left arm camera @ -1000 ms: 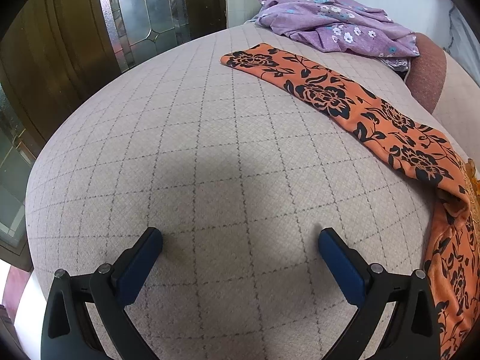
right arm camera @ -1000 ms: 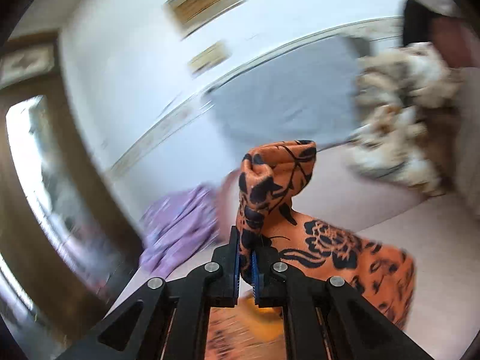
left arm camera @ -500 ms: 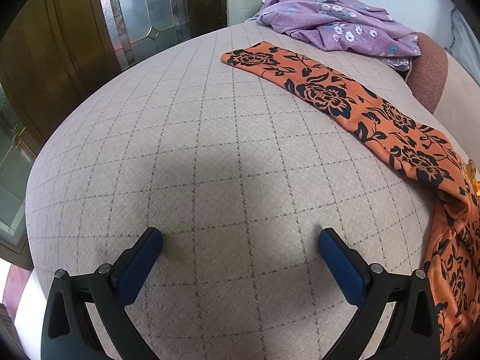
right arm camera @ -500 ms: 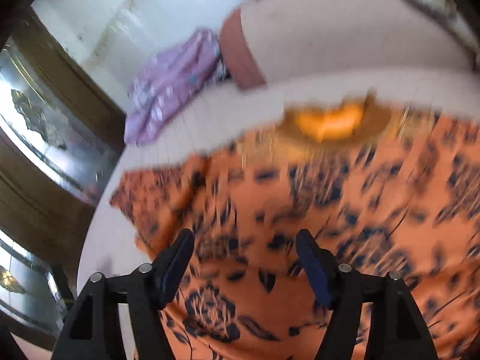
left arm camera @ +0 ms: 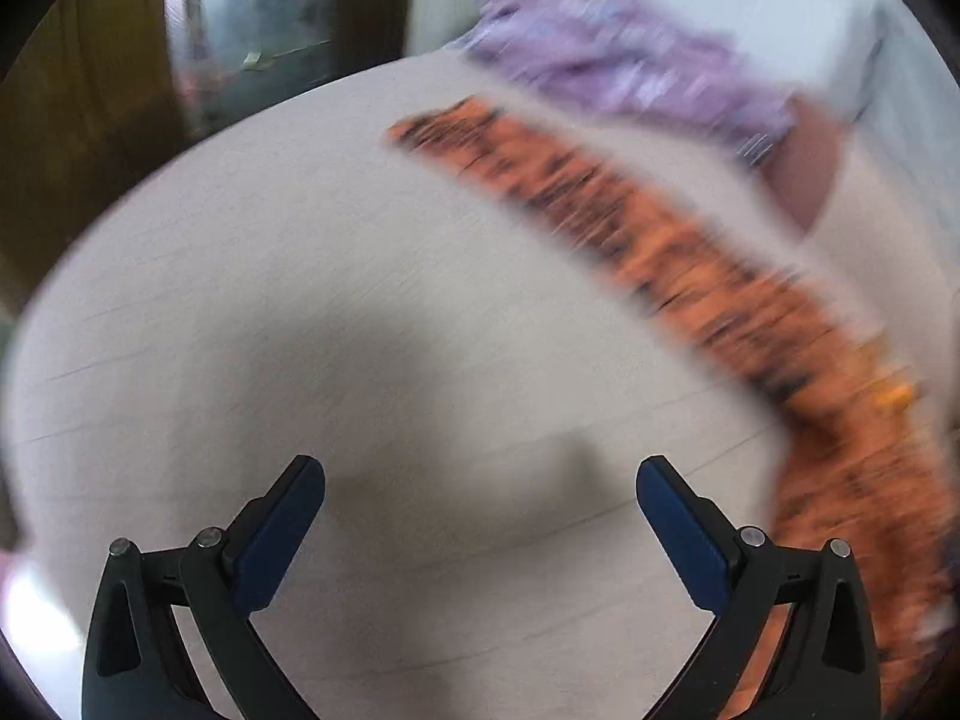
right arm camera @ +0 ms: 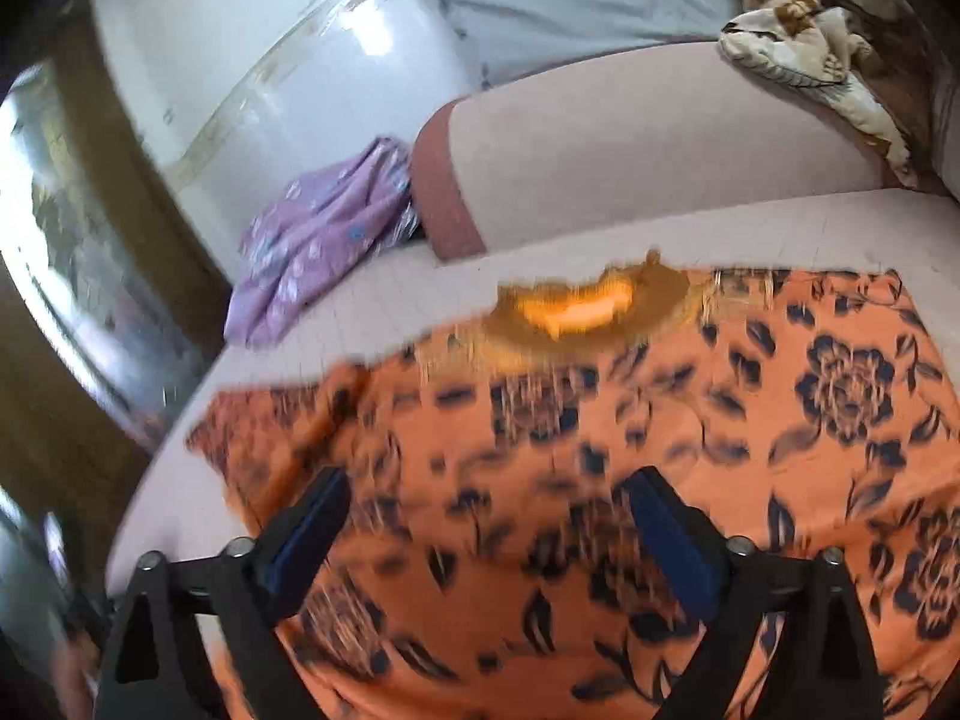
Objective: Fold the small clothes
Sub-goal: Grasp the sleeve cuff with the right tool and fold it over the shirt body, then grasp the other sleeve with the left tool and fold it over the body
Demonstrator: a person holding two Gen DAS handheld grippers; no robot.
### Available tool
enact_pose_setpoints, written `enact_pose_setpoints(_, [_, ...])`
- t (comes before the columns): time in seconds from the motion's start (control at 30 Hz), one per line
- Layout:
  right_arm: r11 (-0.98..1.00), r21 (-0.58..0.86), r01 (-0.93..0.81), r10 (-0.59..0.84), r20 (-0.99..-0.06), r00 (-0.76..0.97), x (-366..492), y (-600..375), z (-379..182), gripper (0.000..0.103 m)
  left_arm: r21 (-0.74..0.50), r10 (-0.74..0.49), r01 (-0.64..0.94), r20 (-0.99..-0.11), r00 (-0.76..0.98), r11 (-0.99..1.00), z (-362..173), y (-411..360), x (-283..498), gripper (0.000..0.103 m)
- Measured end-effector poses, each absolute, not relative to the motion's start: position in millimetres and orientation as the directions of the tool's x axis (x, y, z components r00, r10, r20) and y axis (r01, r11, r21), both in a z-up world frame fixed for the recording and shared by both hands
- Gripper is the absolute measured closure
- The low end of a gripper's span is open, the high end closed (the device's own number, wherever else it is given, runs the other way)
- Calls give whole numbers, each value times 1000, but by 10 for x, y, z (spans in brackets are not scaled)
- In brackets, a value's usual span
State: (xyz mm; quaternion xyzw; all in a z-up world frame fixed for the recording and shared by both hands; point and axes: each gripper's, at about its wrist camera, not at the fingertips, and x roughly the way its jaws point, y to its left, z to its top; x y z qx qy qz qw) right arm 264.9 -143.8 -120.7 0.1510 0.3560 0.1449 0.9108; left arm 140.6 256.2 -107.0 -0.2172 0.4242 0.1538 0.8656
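An orange garment with black flowers (right arm camera: 690,432) lies spread flat on the beige bed (right arm camera: 780,234), neckline (right arm camera: 576,306) toward the pillow. My right gripper (right arm camera: 492,510) is open and empty just above its body. In the blurred left wrist view one long sleeve (left arm camera: 630,228) stretches away across the checked bed cover (left arm camera: 300,300). My left gripper (left arm camera: 480,498) is open and empty over bare cover, left of the garment.
A crumpled purple flowered garment (left arm camera: 612,54) lies at the head of the bed, also in the right wrist view (right arm camera: 318,240). A beige pillow with a brown end (right arm camera: 630,156) sits behind the orange garment. A cream blanket (right arm camera: 804,42) lies far right. Wooden glazed doors (left arm camera: 252,30) stand left.
My right gripper let go of the orange cloth it held up, opened, and now hovers over the flat garment. The left view has blurred as that gripper moves; the sleeve lies as before.
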Motion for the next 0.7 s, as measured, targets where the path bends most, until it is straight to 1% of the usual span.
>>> enact_pose_setpoints(0.03, [921, 360, -149, 360, -642, 677, 2606, -1433, -1411, 7, -281, 62, -439, -782, 621, 853, -1006, 2604, 1431, 0])
enact_pose_setpoints(0.07, [919, 374, -125, 364, -679, 638, 2604, -1434, -1623, 6, -338, 27, -425, -756, 654, 840, -896, 2720, 1540, 0])
enact_pose_setpoints(0.1, [902, 415, -120, 392, -668, 633, 2627, -1376, -1730, 6, -369, 4, -423, -750, 661, 827, -862, 2794, 1615, 0])
enact_pose_setpoints(0.13, [879, 462, -118, 419, -631, 653, 2618, -1474, -1682, 6, -428, -38, -424, -739, 673, 798, -829, 2925, 1735, 0])
enact_pose_setpoints(0.17, [862, 495, -106, 437, -620, 652, 2636, -1543, -1663, 6, -524, -102, -417, -704, 703, 743, -813, 3121, 1909, 0])
enact_pose_setpoints(0.23, [856, 504, -115, 449, -614, 649, 2631, -1587, -1682, 5, -627, -178, -428, -674, 717, 651, -868, 3386, 2191, 0])
enact_pose_setpoints(0.3, [860, 495, -121, 445, -615, 651, 2627, -1588, -1660, 4, -690, -232, -443, -654, 720, 572, -986, 3555, 2439, 0])
enact_pose_setpoints(0.4, [861, 492, -125, 445, -613, 653, 2619, -1653, -1620, 4, -685, -224, -510, -686, 692, 520, -1213, 3709, 2689, 3])
enact_pose_setpoints(0.43, [858, 498, -127, 450, -609, 653, 2614, -1688, -1609, 4, -680, -221, -522, -694, 685, 515, -1265, 3731, 2728, 5])
enact_pose_setpoints(0.47, [854, 504, -128, 455, -605, 653, 2600, -1734, -1589, 4, -678, -221, -540, -702, 677, 499, -1369, 3779, 2782, 10])
enact_pose_setpoints(0.57, [854, 504, -132, 456, -602, 655, 2620, -1619, -1678, 3, -685, -195, -523, -682, 704, 507, -1373, 3822, 2849, 10])
enact_pose_setpoints(0.6, [853, 504, -132, 457, -601, 655, 2629, -1590, -1688, 3, -677, -187, -526, -687, 702, 515, -1373, 3830, 2881, 12])
enact_pose_setpoints(0.63, [853, 504, -133, 457, -601, 655, 2629, -1585, -1685, 3, -668, -177, -531, -693, 699, 522, -1374, 3844, 2908, 15])
enact_pose_setpoints(0.67, [854, 503, -134, 457, -601, 655, 2630, -1587, -1680, 2, -645, -150, -545, -708, 690, 535, -1377, 3850, 2943, 30])
enact_pose_setpoints(0.7, [855, 501, -135, 457, -602, 655, 2631, -1585, -1680, 2, -621, -131, -563, -727, 674, 546, -1395, 3864, 2980, 51])
